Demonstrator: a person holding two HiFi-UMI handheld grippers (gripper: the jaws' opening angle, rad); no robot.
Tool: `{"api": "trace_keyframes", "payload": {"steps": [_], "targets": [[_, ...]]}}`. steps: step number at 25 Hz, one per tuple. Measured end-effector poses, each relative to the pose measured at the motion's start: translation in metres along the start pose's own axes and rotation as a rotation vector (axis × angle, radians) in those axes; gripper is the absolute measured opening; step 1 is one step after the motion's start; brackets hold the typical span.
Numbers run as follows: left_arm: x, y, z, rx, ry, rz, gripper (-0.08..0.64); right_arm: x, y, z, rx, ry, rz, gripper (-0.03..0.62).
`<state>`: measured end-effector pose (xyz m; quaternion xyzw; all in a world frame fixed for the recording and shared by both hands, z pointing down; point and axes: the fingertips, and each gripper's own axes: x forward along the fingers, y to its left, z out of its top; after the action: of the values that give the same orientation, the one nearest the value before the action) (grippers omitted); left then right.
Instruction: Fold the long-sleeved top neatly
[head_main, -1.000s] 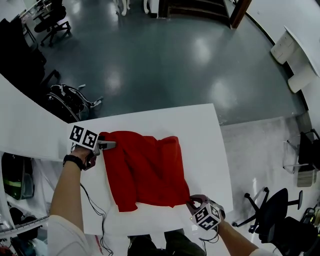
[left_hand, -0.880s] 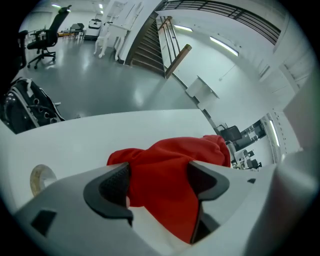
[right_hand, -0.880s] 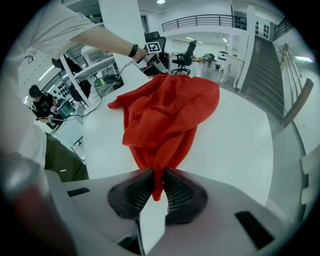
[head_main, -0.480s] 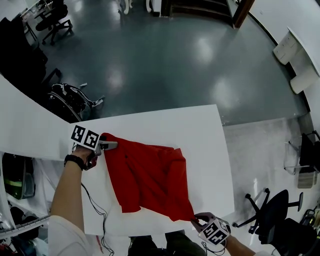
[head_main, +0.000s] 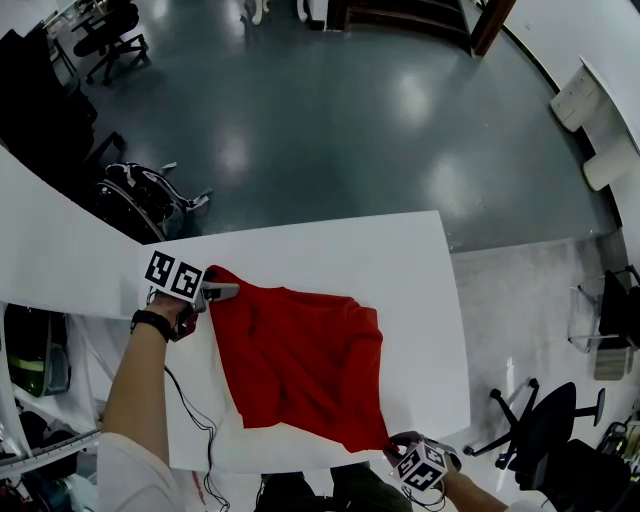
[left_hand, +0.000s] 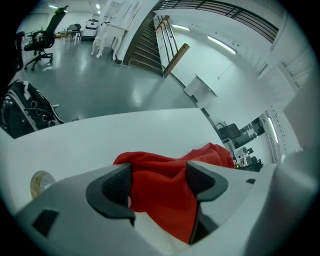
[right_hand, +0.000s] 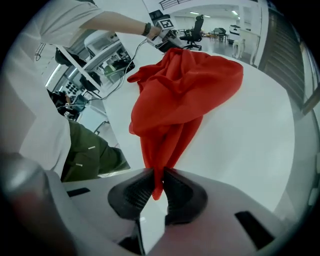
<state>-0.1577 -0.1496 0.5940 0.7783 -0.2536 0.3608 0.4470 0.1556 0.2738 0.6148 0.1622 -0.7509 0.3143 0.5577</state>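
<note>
The red long-sleeved top lies spread on the white table, stretched between my two grippers. My left gripper is at the top's far left corner. In the left gripper view its jaws stand wide with red cloth lying loosely between them; they have just been closing a little, and the pads do not pinch it. My right gripper is at the table's near right edge. In the right gripper view it is shut on a corner of the top, pulling it taut.
A black cable hangs off the table's left edge. Office chairs stand on the floor to the right. A dark wheeled frame is beyond the far left corner. The person's green trousers are at the near edge.
The right gripper has pulled its corner toward the near right table edge, drawing the top out flatter. The left gripper has stayed at the far left corner.
</note>
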Motion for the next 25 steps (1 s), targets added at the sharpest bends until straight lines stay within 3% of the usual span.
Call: {"api": "trace_keyframes", "payload": {"steps": [10,14,20,22,25], "targets": [[-0.001,-0.001,-0.001,0.028,-0.006,0.005,0.347,0.004,-0.004,0.002,0.002,0.042,-0.019,0.066],[-0.005,-0.01,-0.007,0.082,-0.005,0.012,0.36,0.004,-0.005,0.004,0.016,0.04,-0.023,0.071],[-0.043,-0.044,-0.037,0.182,-0.114,0.027,0.368,0.004,-0.005,0.006,0.018,0.041,-0.021,0.071],[-0.051,-0.083,-0.061,0.268,-0.114,0.004,0.367,0.005,-0.005,0.005,0.02,0.04,-0.018,0.072],[-0.037,-0.174,-0.128,0.462,0.029,-0.1,0.367,0.004,-0.006,0.004,0.025,0.037,-0.012,0.074]]}}
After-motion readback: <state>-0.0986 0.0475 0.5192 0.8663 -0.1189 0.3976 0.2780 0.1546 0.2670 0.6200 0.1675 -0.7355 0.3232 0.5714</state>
